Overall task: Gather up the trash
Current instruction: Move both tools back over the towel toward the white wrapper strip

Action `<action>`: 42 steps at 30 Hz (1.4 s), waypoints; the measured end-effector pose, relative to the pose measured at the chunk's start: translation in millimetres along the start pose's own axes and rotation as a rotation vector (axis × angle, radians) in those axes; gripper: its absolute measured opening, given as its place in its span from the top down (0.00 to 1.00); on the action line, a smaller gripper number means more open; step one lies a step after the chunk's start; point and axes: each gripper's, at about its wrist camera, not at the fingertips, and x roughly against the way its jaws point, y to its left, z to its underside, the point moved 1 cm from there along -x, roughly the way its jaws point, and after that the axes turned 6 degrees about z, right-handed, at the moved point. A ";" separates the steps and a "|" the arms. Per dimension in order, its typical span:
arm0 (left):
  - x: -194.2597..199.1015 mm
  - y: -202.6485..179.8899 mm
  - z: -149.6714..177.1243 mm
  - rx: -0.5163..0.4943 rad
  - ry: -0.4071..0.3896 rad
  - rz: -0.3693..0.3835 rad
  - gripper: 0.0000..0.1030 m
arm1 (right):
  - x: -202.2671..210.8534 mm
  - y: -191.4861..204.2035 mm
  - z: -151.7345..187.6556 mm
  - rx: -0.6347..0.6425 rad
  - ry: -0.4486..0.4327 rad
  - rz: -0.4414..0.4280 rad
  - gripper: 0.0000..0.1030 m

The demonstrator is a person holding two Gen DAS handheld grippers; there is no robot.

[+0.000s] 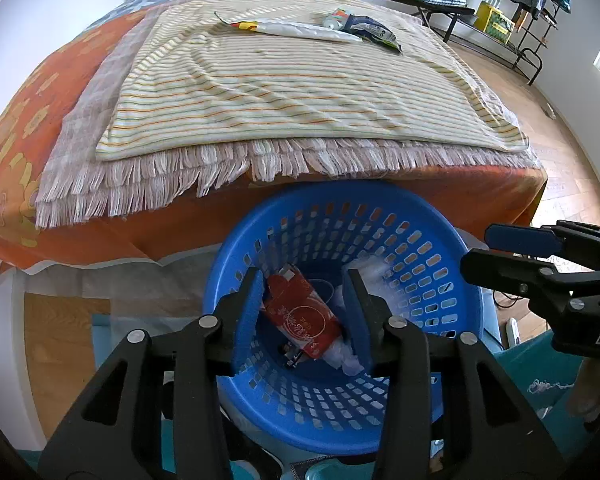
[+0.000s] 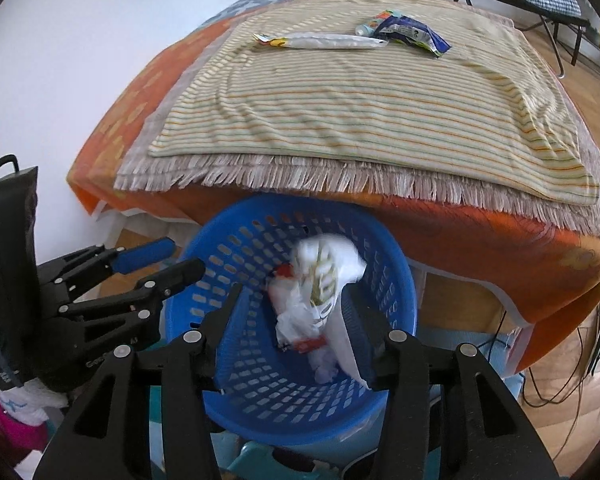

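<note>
Here, both grippers hang with jaws apart and empty over the round blue perforated plastic basket (image 1: 452, 280), the left gripper (image 1: 306, 312) above a red paper wrapper (image 1: 304, 316), the right gripper (image 2: 292, 320) above blurred white plastic (image 2: 320, 280). Still on the striped cloth (image 2: 380, 100), a long white wrapper (image 2: 324, 41) and a crumpled blue snack packet (image 2: 410, 34) look light, limp and slippery, best pinched at a raised fold.

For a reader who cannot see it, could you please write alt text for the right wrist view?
The open right gripper hangs over a blue basket holding white plastic trash. Two wrappers lie on the striped cloth beyond.
</note>
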 end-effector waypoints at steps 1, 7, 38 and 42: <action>-0.2 -0.1 -0.1 0.001 0.000 -0.002 0.53 | -0.3 -0.5 -0.2 -0.002 0.003 0.000 0.54; -0.3 0.3 0.5 0.002 -0.002 -0.002 0.48 | -2.0 -3.6 -0.1 -0.014 0.016 0.015 0.49; 9.7 -1.9 -17.3 -0.017 -0.028 0.007 0.38 | 22.0 -13.5 -14.1 -0.008 -0.081 0.126 0.33; 11.2 -1.3 -22.5 -0.025 -0.034 0.009 0.38 | 29.4 -13.3 -19.4 -0.001 -0.104 0.146 0.32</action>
